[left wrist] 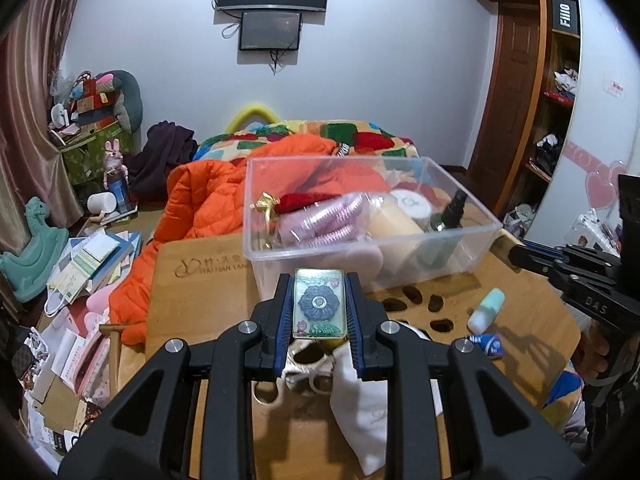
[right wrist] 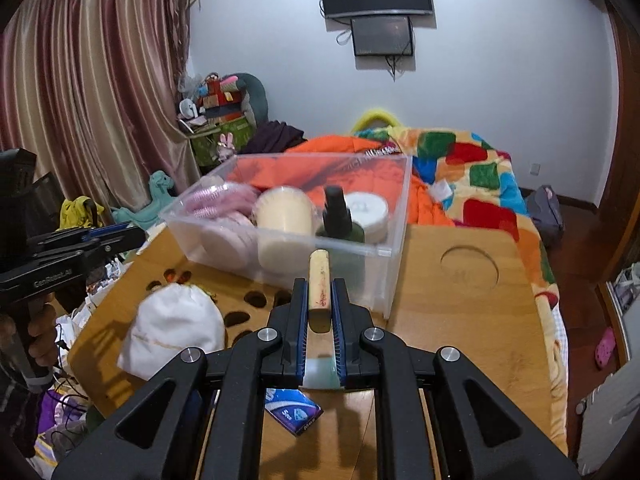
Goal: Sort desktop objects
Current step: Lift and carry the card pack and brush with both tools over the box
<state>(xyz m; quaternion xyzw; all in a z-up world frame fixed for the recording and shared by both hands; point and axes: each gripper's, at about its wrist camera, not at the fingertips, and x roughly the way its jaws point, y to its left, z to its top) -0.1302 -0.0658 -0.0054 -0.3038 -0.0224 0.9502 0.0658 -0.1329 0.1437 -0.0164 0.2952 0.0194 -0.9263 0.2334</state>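
Here the left hand-held gripper [left wrist: 319, 306] is clamped on a flat, glossy rectangular block [left wrist: 319, 305] with a dark flower pattern, held above the wooden table [left wrist: 200, 300]. The right hand-held gripper [right wrist: 320, 300] is clamped on a slim, pale cylindrical stick [right wrist: 319, 286]. Both point toward the clear plastic bin [left wrist: 460, 236] at the table's far edge, holding pink ribbed rollers [left wrist: 340, 220], a cream cylinder [right wrist: 285, 216] and a dark spray bottle [right wrist: 338, 216]. A soft white drawstring pouch [right wrist: 172, 328] lies near the table's left edge.
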